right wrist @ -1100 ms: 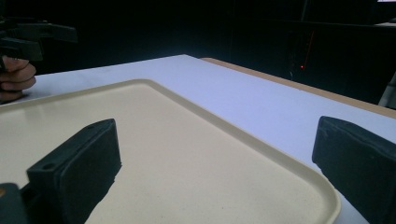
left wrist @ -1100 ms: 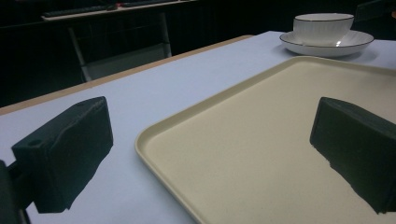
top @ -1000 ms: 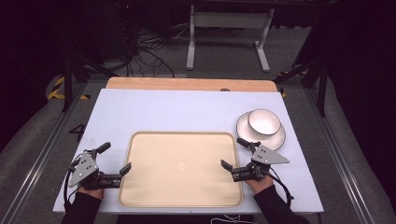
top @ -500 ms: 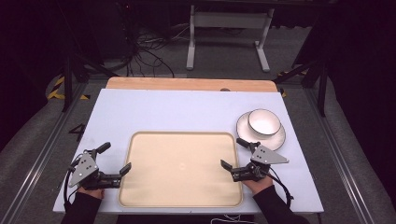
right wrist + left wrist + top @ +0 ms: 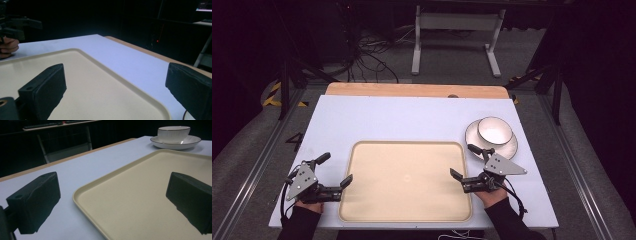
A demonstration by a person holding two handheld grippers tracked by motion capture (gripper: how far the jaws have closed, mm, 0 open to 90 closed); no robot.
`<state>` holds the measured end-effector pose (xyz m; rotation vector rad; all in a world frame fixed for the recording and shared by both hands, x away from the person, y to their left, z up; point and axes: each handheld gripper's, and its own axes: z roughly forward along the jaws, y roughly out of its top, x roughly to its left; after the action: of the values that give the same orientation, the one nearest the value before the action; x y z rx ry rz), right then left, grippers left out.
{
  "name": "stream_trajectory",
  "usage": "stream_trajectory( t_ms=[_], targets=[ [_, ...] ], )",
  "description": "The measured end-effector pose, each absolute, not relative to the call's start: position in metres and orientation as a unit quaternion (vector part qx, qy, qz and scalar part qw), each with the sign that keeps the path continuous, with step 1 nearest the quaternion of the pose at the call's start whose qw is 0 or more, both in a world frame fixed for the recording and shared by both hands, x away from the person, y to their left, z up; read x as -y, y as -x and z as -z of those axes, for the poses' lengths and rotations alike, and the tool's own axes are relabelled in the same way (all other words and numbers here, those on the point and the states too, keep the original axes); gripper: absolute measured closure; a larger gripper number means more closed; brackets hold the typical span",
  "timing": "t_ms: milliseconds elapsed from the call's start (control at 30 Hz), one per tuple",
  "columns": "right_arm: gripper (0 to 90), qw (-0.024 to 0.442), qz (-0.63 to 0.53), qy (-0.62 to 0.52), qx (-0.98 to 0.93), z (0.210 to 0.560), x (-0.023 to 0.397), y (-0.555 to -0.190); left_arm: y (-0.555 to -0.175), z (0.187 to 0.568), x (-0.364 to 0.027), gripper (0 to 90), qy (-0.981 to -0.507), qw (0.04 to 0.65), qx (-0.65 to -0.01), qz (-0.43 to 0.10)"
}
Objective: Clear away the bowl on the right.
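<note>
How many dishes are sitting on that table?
3: a beige tray at the front centre, and a white bowl standing on a saucer at its far right corner.

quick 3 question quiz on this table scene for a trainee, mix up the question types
1. True or false: the bowl sits on the plate.
2. Multiple choice: where does the plate lie relative to the tray? A) inside it B) beyond its far right corner C) beside its left edge
3. Fill in: the jaws of the left gripper and the right gripper are both ____.

Key: 1 true; 2 B; 3 open, and neither holds anything.
</note>
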<state>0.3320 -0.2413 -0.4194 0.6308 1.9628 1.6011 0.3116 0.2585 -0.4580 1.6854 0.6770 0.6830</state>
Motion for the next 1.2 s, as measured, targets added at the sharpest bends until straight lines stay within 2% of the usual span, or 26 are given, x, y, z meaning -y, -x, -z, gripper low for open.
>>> stream_trajectory(
  t_ms=[567, 1200],
  targets=[
    [5.7, 0.266, -0.601, -0.225, -0.720, 0.382, 0.237, -0.327, -0.311, 0.458, -0.259, 0.2, -0.716, 0.565, -0.287, -0.292],
    [8.6, 0.286, -0.602, -0.214, -0.714, 0.365, 0.233, -0.330, -0.311, 0.458, -0.259, 0.2, -0.716, 0.564, -0.288, -0.292]
  ],
)
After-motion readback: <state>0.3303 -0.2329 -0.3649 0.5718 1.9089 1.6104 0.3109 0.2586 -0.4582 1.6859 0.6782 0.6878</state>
